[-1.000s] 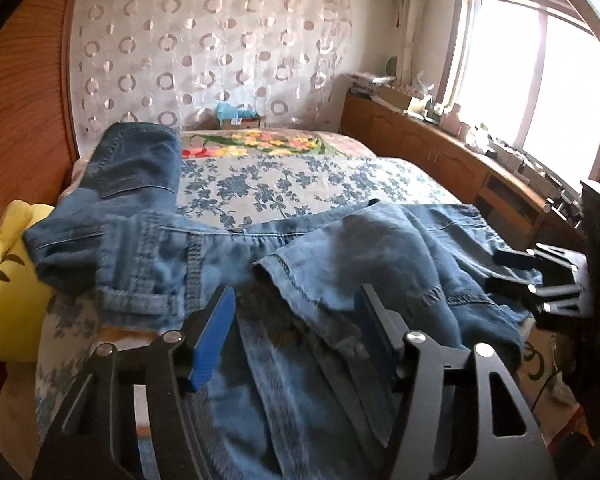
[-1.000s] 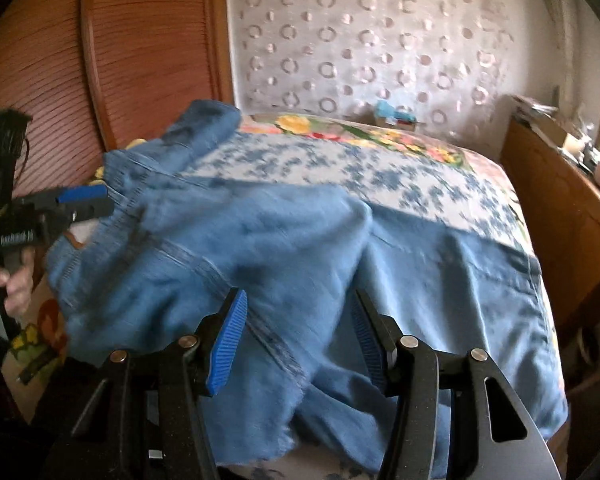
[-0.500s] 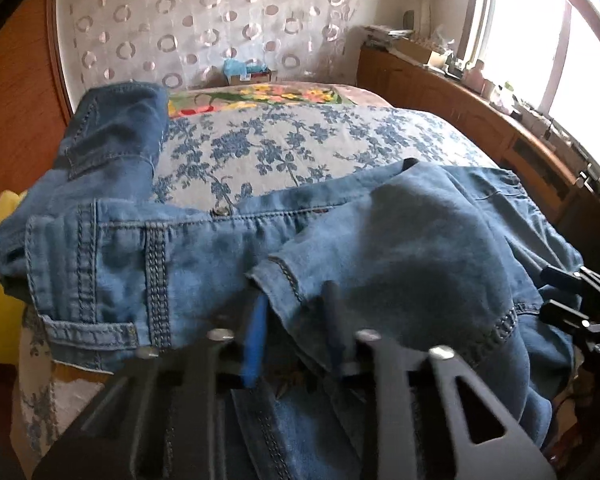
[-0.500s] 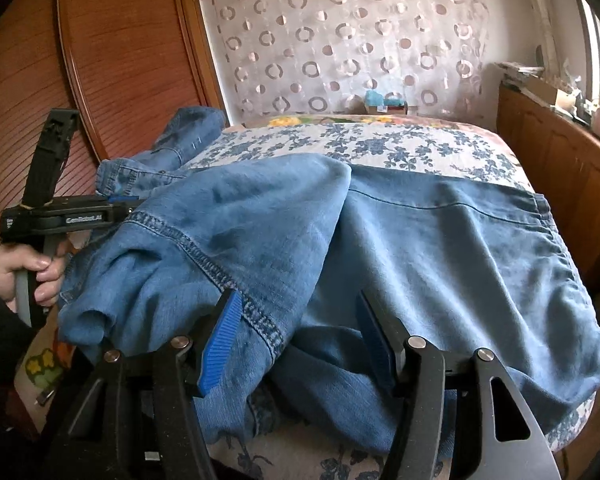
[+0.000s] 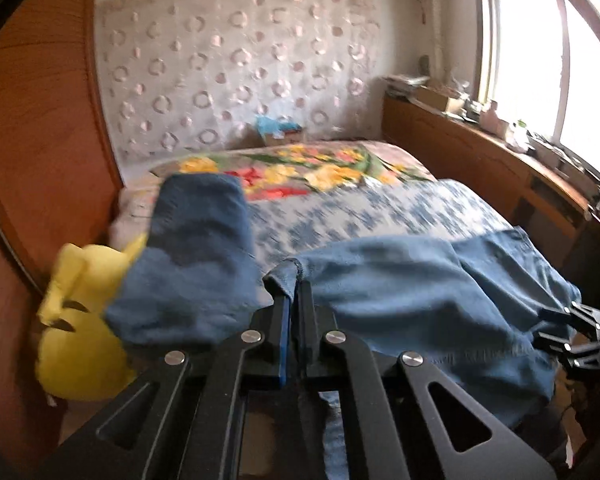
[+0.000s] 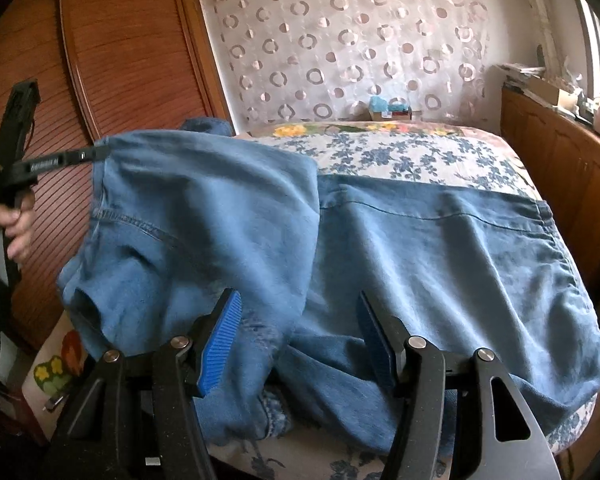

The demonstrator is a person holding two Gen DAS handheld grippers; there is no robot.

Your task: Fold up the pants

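The blue denim pants (image 6: 420, 256) lie across the near end of the bed (image 6: 400, 156), their length running from one side of it to the other. The left tongs (image 5: 291, 300) have pinched shut on a fold of the denim and hold it raised. The right tongs (image 6: 300, 336) gape open above the cloth, gripping nothing.

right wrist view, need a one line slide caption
Open right gripper poised over blue jeans on the floral bed, while the left gripper lifts a pinched edge.
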